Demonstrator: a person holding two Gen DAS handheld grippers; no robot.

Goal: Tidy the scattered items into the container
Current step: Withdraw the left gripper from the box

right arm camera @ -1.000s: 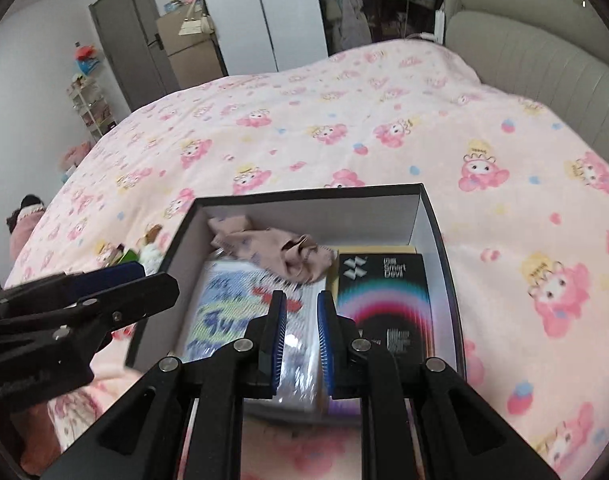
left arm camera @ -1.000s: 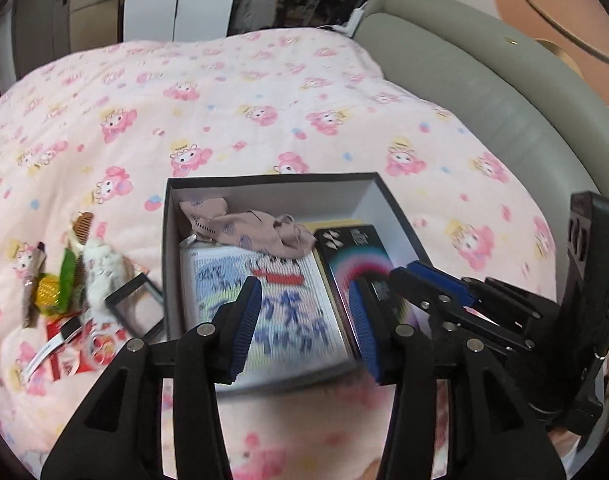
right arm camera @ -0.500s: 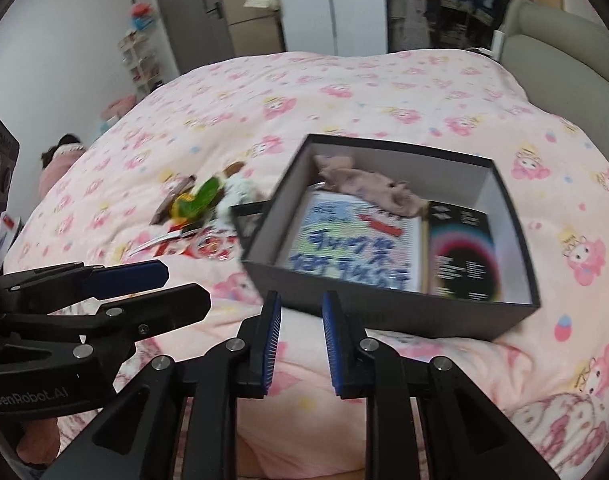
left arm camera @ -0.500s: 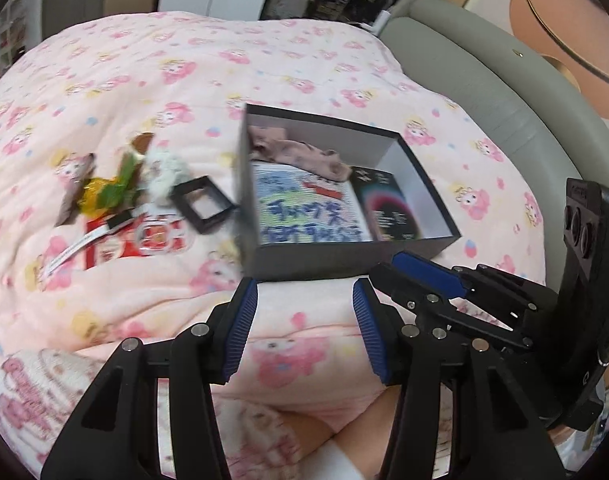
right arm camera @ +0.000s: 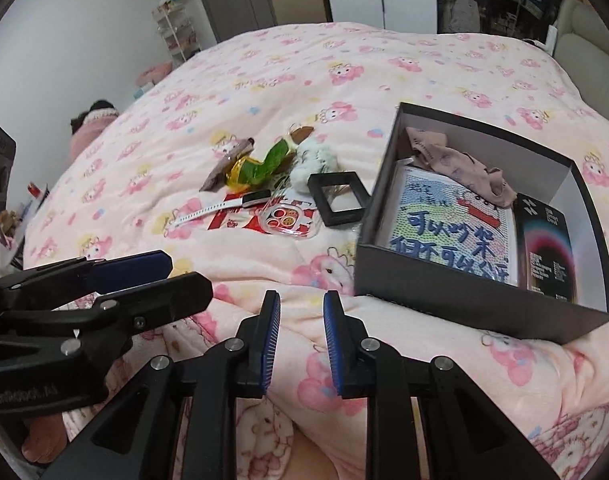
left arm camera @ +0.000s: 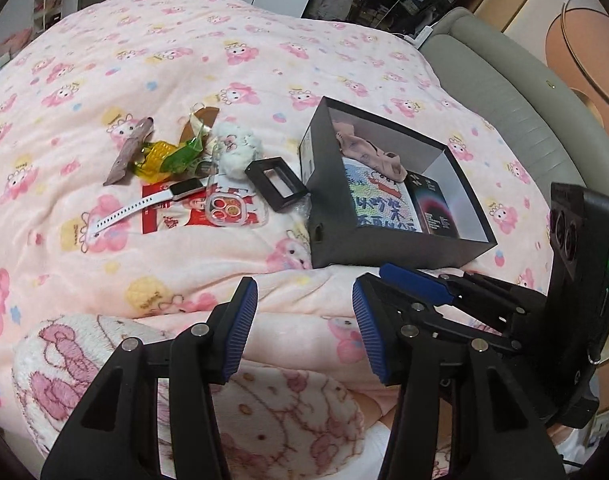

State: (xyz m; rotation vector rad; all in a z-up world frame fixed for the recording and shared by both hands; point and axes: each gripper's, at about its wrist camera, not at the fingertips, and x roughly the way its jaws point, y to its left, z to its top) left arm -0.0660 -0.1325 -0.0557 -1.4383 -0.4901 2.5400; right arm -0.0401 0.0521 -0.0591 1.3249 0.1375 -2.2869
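Your two grippers hang over the near edge of a pink cartoon-print quilt [left arm camera: 264, 60], both with nothing between their blue pads. The left gripper [left arm camera: 304, 330] stands with its jaws well apart. The right gripper [right arm camera: 301, 344] shows a narrower gap; its jaws have just been opening a little, with only quilt behind them.

The one container — a black box [right arm camera: 456, 284] with a pale inner wall — sits open on the quilt, ahead and to the right of both grippers. Three things lie inside it. A crumpled beige cloth [right arm camera: 460, 166] is bunched at the far end. A flat card picture [right arm camera: 444, 228] with big blue handwritten Chinese characters covers the left of the floor, the cloth overlapping its far edge. A black packet [right arm camera: 546, 252] with a rainbow ring lies along its right side; its small white print is too fine to read.

Left of the box, the loose items sit in one cluster on the quilt:
- one small black frame [left arm camera: 276, 184], closest to the box
- one fluffy white toy [left arm camera: 238, 148]
- one clear phone case [left arm camera: 234, 210], lying on one red-and-white card [left arm camera: 164, 216]
- one white-strapped watch [left arm camera: 144, 204], its black face on the card's far edge
- one yellow-and-green wrapped sweet [left arm camera: 164, 156]
- one brown packet [left arm camera: 128, 152]

At the bottom of the left wrist view a white fleece with pink cat outlines [left arm camera: 264, 408] covers your lap.
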